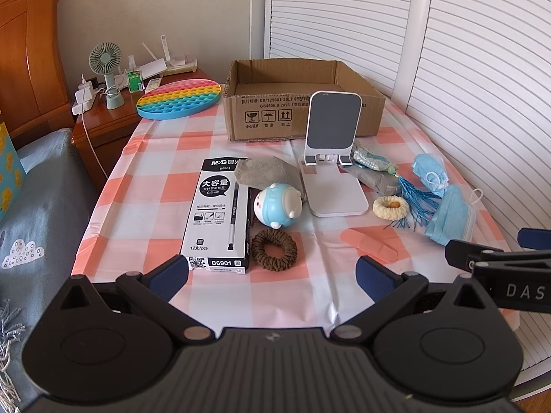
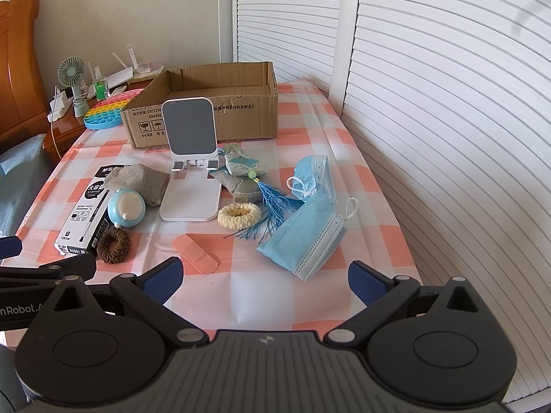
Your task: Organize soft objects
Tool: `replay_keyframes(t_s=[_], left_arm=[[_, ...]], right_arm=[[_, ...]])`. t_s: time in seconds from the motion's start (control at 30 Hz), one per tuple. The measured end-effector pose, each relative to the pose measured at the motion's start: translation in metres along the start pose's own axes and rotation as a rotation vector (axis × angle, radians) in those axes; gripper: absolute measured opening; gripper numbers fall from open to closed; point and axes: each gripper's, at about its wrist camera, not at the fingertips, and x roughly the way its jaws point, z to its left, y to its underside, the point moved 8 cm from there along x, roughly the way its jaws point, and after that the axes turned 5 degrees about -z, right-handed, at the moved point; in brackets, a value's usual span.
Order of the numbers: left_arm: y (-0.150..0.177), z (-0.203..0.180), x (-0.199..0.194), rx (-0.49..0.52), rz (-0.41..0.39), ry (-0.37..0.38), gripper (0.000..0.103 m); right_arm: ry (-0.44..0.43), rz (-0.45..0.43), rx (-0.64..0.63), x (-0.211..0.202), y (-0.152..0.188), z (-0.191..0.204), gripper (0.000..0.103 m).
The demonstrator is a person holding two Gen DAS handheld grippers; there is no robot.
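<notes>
Bedside pillow only from left wrist.

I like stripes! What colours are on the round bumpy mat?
Rainbow stripes on the round silicone bubble mat, clearest in the left wrist view.
</notes>
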Motion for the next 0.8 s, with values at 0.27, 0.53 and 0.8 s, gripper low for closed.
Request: replay_keyframes(t_s=[0.27, 0.53, 0.8], left_arm=[[-0.002, 0.0, 0.0, 0.0, -0.004, 0.005, 0.102], [0.001, 0.001, 0.008, 0.014, 0.004, 0.014, 0.102], [0.0, 0.0, 0.011, 0.033, -0.002, 0.042, 0.102]], right_arm=[[-0.002, -0.005, -0.001, -0.001, -0.002, 0.0, 0.103], [-0.014, -0.007, -0.02, 0.002, -0.003, 0.004, 0.103], [-0.025, -0.024, -0.043, 0.006, -0.007, 0.006, 0.103]])
